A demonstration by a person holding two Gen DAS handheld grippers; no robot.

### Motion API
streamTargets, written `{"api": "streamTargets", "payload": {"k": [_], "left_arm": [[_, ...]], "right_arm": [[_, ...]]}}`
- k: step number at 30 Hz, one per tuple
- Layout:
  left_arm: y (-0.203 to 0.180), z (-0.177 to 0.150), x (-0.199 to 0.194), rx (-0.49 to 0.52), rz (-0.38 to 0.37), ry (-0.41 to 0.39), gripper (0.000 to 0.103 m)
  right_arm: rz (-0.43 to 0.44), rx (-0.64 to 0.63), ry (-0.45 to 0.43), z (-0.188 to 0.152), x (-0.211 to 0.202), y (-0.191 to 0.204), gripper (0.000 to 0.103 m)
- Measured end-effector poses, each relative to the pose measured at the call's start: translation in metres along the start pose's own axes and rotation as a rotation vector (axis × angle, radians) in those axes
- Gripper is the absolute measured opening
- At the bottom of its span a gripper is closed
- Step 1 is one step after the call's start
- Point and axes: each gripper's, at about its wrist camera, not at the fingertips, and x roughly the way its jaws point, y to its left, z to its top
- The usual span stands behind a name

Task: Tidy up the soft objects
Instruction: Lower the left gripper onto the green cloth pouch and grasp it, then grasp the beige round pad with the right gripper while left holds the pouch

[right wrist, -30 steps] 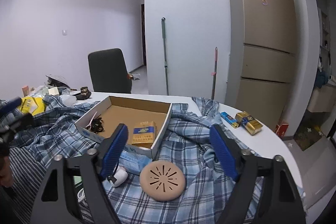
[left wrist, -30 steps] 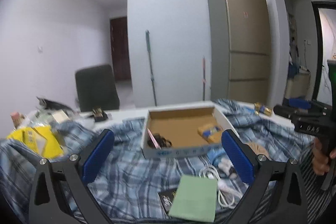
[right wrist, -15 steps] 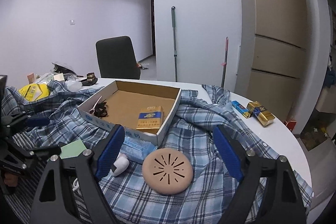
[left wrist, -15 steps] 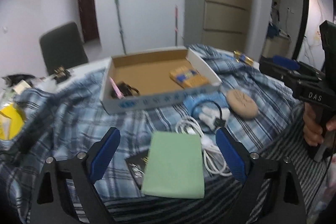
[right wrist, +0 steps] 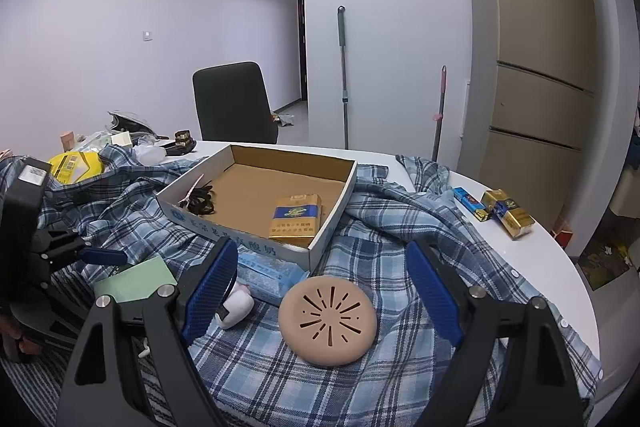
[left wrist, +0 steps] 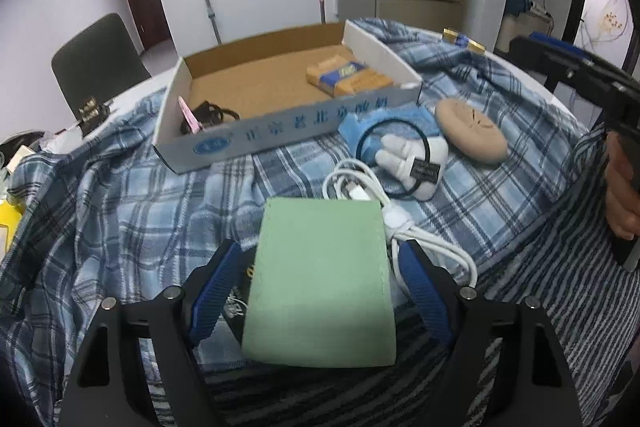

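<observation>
- Your left gripper (left wrist: 320, 283) is down low over the green cloth (left wrist: 322, 279), with a blue finger on either side of it. The fingers have just been closing in, with the cloth between them, but there's a visible gap at each edge, so no squeeze on it.
- That cloth lies flat on the plaid shirt (left wrist: 120, 203) spread over the worktop (right wrist: 532, 251), partly on top of a dark packet (left wrist: 240, 291) and right beside a bundled white cable (left wrist: 400, 219).
- Your right gripper (right wrist: 320, 291) hangs with its fingers spread wide and nothing in them. The tan round pad (right wrist: 328, 319) sits on the shirt between them, untouched.
- The cardboard box (left wrist: 280, 135) sits on the shirt past the cloth. Inside it: a blue and gold pack (right wrist: 296, 215), black hair ties (right wrist: 200, 203) and a pink clip (left wrist: 188, 111).
- Just in front of the box there's a blue tissue pack (left wrist: 384, 123), with a white charger (left wrist: 412, 159) and a black cable loop (left wrist: 394, 157) sitting against it.
- Off to the right on the bare worktop, two more small packs (right wrist: 496, 211).
- From the left view you can see your right hand (left wrist: 622, 195) on its handle at the far right edge.
</observation>
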Motion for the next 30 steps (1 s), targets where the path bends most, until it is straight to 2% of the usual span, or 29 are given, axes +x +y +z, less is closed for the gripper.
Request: {"api": "streamTargets", "payload": {"k": [7, 12, 20, 22, 30], "left_arm": [[0.002, 0.000, 0.008, -0.008, 0.008, 0.032, 0.073], [0.000, 0.000, 0.008, 0.004, -0.004, 0.032, 0.073], [-0.003, -0.001, 0.008, 0.015, 0.020, 0.029, 0.070], [-0.002, -0.001, 0.004, 0.008, 0.014, 0.006, 0.070], [0.016, -0.008, -0.048, -0.074, -0.022, -0.263, 0.070]], "right_arm": [[0.003, 0.000, 0.004, 0.000, 0.001, 0.000, 0.085], [0.003, 0.002, 0.012, -0.001, 0.002, -0.001, 0.085], [-0.002, 0.007, 0.023, -0.002, 0.005, -0.001, 0.085], [-0.002, 0.008, 0.023, -0.002, 0.005, -0.001, 0.085], [0.007, 0.043, 0.041, -0.001, 0.008, -0.009, 0.085]]}}
